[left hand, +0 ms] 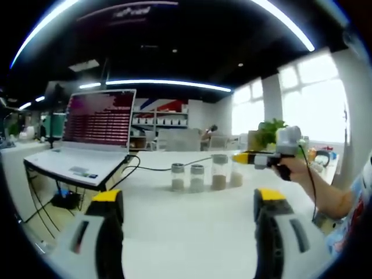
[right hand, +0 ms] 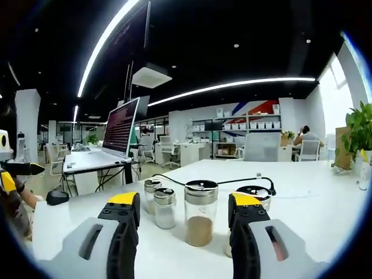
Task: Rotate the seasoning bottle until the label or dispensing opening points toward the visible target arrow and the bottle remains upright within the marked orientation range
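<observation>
Four glass seasoning bottles stand upright in a loose row on the white worktop (right hand: 325, 197). In the right gripper view, the tallest bottle (right hand: 200, 214), with a dark lid and brown powder in its lower part, stands just ahead of the gap between the jaws of the right gripper (right hand: 185, 218). Those jaws are spread apart, with yellow tips and grey bodies, and do not touch the bottle. Two shorter bottles with metal lids stand to the left of it: one (right hand: 165, 208) beside the left jaw, the other (right hand: 152, 195) just behind it. A fourth bottle (right hand: 253, 197) with a dark lid stands partly hidden behind the right jaw.

In the left gripper view, the same four bottles (left hand: 203, 174) appear farther off, in the middle of the worktop (left hand: 174, 232). The left gripper (left hand: 189, 203) hangs above the worktop, its jaws spread wide and holding nothing. The right gripper (left hand: 247, 158) enters this view from the right, held in a person's hand (left hand: 299, 168), its yellow tip close to the rightmost bottles.

A black cable (right hand: 221, 183) runs across the worktop behind the bottles. An open laptop (left hand: 96, 139) with a red-lit screen stands on a stand to the left. A green plant (left hand: 270, 131) stands near the bright windows (left hand: 314, 99).
</observation>
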Motion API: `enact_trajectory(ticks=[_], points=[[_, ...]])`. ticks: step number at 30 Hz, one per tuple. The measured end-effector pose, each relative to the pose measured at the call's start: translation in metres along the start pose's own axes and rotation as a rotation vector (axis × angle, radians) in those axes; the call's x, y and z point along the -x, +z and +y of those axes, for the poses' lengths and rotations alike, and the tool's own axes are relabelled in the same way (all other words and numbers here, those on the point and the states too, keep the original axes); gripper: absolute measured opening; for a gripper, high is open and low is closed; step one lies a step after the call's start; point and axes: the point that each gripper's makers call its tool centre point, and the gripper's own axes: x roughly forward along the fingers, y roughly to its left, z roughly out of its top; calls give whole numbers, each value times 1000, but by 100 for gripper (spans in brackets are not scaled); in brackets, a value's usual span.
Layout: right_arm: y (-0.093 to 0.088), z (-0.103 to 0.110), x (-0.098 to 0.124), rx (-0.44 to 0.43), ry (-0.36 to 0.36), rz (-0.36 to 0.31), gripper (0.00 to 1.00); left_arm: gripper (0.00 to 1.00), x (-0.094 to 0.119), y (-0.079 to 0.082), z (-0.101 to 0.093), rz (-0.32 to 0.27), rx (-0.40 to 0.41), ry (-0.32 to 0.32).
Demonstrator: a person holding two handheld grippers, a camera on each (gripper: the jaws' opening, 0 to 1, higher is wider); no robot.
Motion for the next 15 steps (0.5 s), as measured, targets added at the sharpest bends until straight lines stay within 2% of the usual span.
enact_trajectory(ticks=[6,8,13,15], points=[[0,-6,-14,-5,4,1,57,99,-2,-1,0,2,4,0],[-1,-9,-23,-22,0,8,56,99,-2,-2,-1,7,-2,-4],[-2,-9,-34,16,-19,18,56,98,-4,-3,2,9,-8,6],[-5,-7,-37,-5,-12,30,57,98,-4,-4,2,17,-11,7]])
